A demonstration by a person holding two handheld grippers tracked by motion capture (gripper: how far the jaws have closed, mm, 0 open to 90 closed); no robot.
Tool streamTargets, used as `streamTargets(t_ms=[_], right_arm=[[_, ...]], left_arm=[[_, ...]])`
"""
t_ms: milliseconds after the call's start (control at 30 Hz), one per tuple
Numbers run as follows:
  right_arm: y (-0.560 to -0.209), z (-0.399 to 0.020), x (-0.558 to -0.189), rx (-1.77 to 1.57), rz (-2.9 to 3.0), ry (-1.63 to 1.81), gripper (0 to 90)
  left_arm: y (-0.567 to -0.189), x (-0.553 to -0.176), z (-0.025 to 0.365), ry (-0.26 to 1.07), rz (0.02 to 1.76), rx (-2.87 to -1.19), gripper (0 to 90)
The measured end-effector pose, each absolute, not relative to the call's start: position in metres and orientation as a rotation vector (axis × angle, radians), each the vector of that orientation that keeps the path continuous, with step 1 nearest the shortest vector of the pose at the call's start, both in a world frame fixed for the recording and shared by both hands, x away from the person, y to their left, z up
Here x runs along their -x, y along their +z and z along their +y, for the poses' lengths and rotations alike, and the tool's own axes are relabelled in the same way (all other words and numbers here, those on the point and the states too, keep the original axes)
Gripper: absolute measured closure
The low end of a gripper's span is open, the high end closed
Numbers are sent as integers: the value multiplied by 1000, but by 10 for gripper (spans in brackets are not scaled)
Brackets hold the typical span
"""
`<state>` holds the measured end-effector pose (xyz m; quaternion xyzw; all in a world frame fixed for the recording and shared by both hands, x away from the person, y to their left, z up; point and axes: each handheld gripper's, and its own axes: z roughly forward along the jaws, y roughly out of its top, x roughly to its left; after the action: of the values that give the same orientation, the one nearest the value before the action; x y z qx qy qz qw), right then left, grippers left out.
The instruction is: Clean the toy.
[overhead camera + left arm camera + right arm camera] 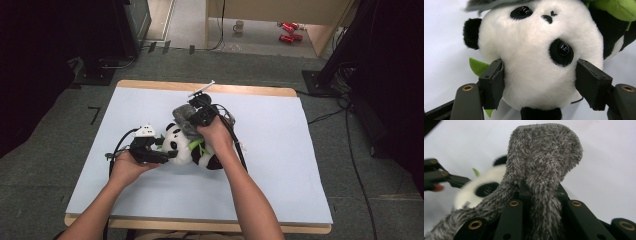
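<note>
A black-and-white panda plush (182,147) with green leaves lies in the middle of the pale blue table top (280,165). My left gripper (167,155) comes at it from the left. In the left gripper view the panda's head (534,50) sits between the jaws of my left gripper (540,73), and both pads press into the fur. A grey fuzzy cloth (183,120) drapes over the panda's top. My right gripper (194,116) is shut on the grey cloth (544,157), which rises in a fold above the jaws of the right gripper (540,191).
The table's wooden edge (200,85) runs along the far side. Black cables (241,150) trail from both grippers across the sheet. On the floor beyond stand a mug (239,26) and red cans (290,31); dark stands flank the table.
</note>
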<state>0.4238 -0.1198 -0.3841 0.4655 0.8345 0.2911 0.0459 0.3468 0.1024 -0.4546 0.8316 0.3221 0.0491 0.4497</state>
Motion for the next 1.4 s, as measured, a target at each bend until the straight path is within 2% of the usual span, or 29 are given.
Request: streamTargets(t_ms=[533,767,933,1167,1400], right_arm=[[-377,-157,-424,-1455,2506,866,761],[-364,-181,-426,-1511,2430,737,772],[-353,-197,-423,-1542,2397,813,772],[-333,-175,-423,-1460,2415,901,771],[-333,-125,-433,-1379,2489,972,770]], left_arm=[[-454,-349,102,108,790,-2052,309],[-455,-351,104,92,784,-2059,309],[-456,-352,104,91,780,-2050,309],[-456,-352,104,91,782,-2045,307],[-457,-352,104,90,779,-2044,308]])
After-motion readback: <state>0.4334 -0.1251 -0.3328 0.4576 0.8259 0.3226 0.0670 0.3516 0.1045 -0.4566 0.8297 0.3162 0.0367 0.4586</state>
